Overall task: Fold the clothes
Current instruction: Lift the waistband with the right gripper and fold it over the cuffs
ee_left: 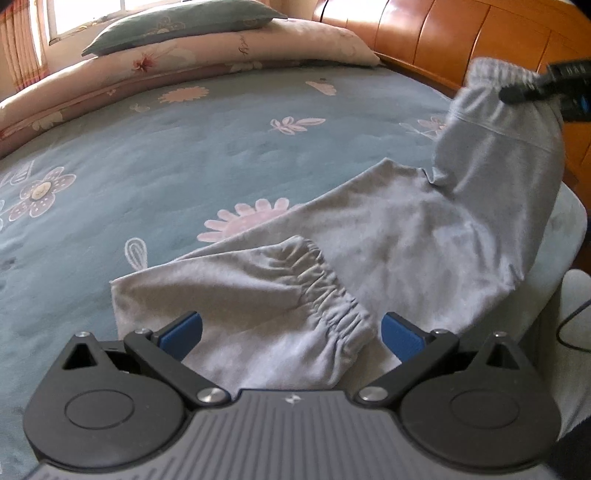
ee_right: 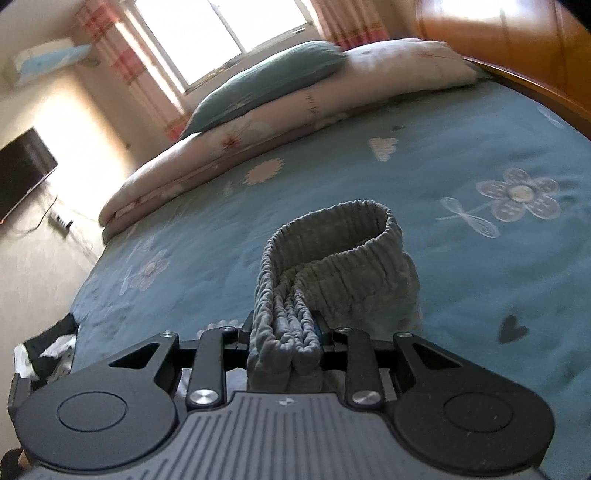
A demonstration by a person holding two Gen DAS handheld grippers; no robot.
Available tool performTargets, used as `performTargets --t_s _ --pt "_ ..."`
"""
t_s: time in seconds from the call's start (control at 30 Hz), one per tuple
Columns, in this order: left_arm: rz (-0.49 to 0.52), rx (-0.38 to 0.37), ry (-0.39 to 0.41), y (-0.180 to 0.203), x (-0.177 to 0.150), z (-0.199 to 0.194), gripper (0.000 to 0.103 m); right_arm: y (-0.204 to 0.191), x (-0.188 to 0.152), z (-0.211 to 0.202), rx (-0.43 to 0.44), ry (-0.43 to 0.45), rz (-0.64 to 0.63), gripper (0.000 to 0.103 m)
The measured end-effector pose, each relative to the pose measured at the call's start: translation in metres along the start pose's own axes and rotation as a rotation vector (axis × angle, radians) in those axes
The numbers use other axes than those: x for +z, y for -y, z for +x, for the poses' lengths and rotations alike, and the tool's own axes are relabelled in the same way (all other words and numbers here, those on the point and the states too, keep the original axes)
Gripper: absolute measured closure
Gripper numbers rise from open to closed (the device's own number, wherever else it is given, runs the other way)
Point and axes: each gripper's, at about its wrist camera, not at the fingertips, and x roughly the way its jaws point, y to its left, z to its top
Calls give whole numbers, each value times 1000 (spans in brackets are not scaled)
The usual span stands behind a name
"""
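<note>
Grey sweatpants [ee_left: 388, 229] lie on the blue flowered bedspread [ee_left: 166, 166], one gathered elastic end [ee_left: 332, 295] near me. My left gripper [ee_left: 291, 332] is open just above that end, its blue pads [ee_left: 181, 332] wide apart and not pressing the cloth. My right gripper [ee_right: 284, 332] is shut on the other bunched elastic band [ee_right: 325, 251], which loops up past its fingers. In the left wrist view the right gripper [ee_left: 517, 94] holds that end lifted at the upper right, and the fabric hangs down from it to the bed.
A folded pink quilt [ee_left: 184, 62] with a teal pillow [ee_left: 177, 22] on it lies along the far side of the bed. The wooden headboard [ee_left: 443, 33] stands at the right. A dark TV [ee_right: 22, 173] and a power strip [ee_right: 61, 221] are off the bed's left.
</note>
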Motion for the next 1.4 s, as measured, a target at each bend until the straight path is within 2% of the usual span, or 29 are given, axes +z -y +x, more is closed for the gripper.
performTargets --t_s 0.5,0.77,1.03,1.4 --pt "-96 32 72 -43 -28 -40 1 -104 1 60 136 -87 -89 72" --pt "-148 68 84 -66 -40 -55 1 -154 -4 91 192 -118 -155 72" --pt "-182 102 95 -81 -53 -72 1 -200 -29 129 185 -191 -277 72" --pt "-230 128 116 -95 -68 -87 1 -244 -54 138 173 -185 -465 72"
